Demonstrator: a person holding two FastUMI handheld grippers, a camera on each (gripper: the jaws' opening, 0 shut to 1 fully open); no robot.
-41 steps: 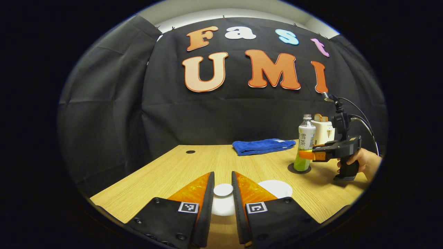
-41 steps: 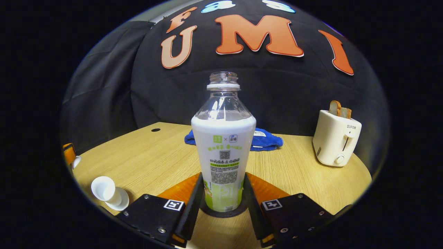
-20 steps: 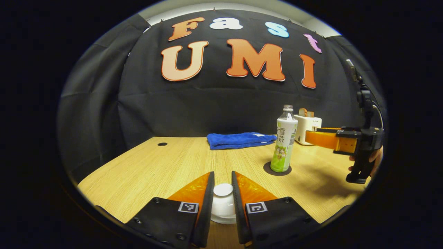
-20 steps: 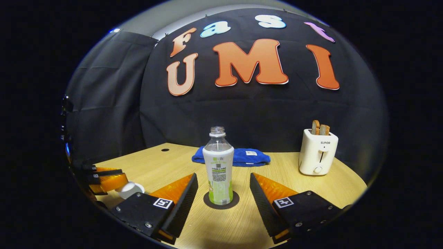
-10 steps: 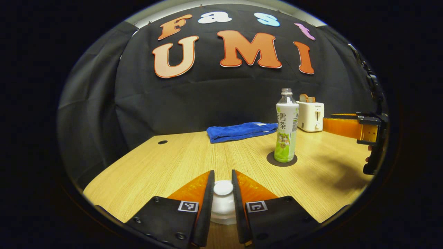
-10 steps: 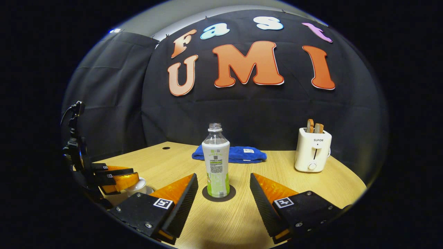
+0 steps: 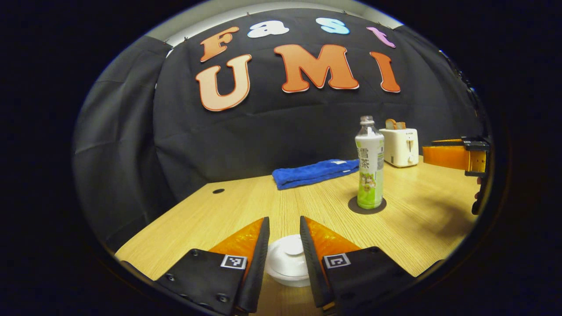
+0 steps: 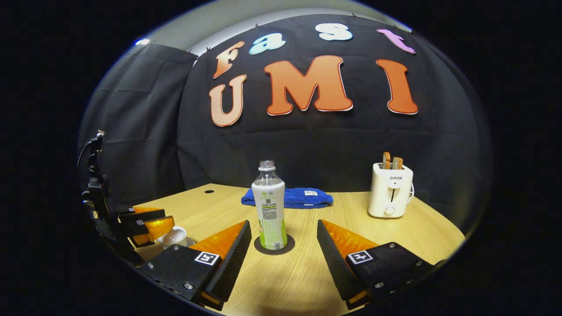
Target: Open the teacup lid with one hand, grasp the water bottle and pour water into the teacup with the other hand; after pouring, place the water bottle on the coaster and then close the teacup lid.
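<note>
A white teacup with its lid [image 7: 285,261] on stands at the table's near edge, between the fingers of my left gripper [image 7: 284,218]. The fingers stand slightly apart from the lid's knob, so this gripper is open. The same lidded teacup [image 8: 174,237] appears at the left in the right gripper view, under my left gripper [image 8: 169,218]. The uncapped water bottle [image 8: 270,210] stands upright on a dark round coaster [image 8: 290,242]. My right gripper [image 8: 283,221] is wide open, pulled back from the bottle with nothing in it. The left gripper view has the bottle [image 7: 370,171], the coaster [image 7: 382,206] and my right gripper [image 7: 426,153] at the right.
A folded blue towel [image 8: 298,196] lies at the back of the wooden table [image 8: 307,272]. A white toaster [image 8: 390,191] with toast in it stands at the back right. A cable hole [image 7: 217,191] sits near the back left corner.
My right gripper let go of the bottle on the coaster and drew back. My left gripper brought the lid down onto the teacup, and its fingers have just spread a little.
</note>
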